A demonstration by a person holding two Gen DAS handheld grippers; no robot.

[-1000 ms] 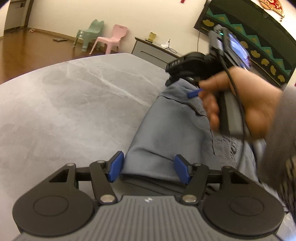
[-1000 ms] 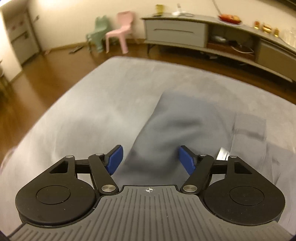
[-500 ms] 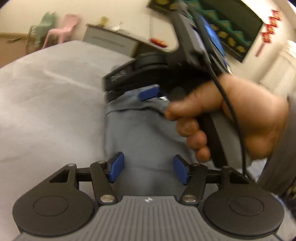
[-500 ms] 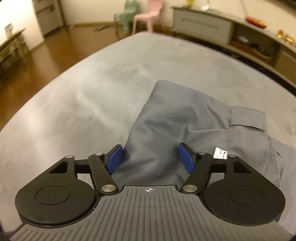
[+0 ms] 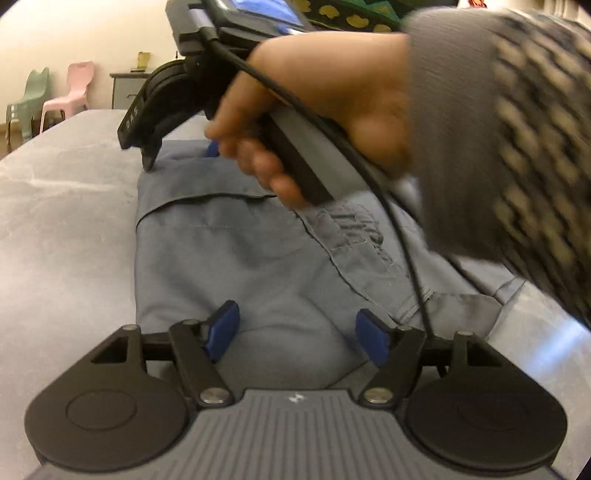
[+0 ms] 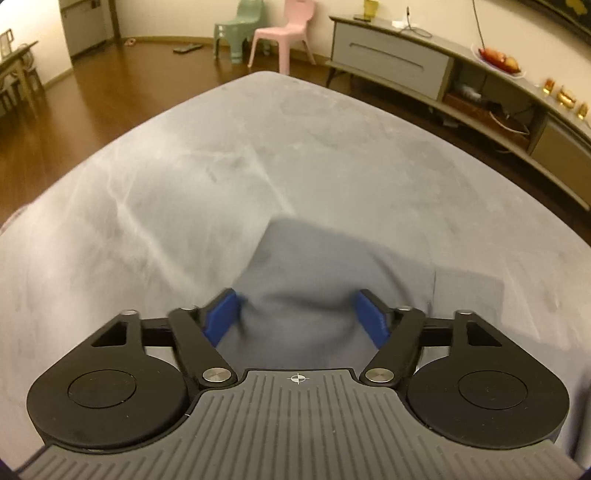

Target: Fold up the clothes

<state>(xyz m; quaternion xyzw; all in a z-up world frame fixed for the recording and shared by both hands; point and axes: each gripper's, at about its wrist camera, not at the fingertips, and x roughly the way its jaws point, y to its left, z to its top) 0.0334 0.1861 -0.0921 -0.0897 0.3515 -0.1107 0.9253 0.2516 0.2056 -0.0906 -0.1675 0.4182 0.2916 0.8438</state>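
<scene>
Folded blue-grey cotton garment (image 5: 236, 258) on grey marbled counter (image 5: 62, 221), long axis running from lower centre toward upper left of frame, left gripper (image 5: 297, 334) and right gripper (image 6: 297, 314) jaws spread, fabric between them

Blue-grey garment (image 5: 236, 258): woven cloth, matt, with stitched seams and soft creases. Under it the surface (image 5: 62, 221) looks like grey stone, smooth, veined pale, with a dull sheen. The left claw (image 5: 297, 328) shows matt black plastic arms, bright metal rivets and blue pads that look rubbery; its body is ribbed grey plastic. The right claw (image 6: 297, 314) is built the same. The sleeve (image 5: 498, 129) is knit, coarse and fuzzy. The floor (image 6: 92, 92) is glossy brown wood. The pink chair (image 6: 284, 33) is smooth moulded plastic.
</scene>
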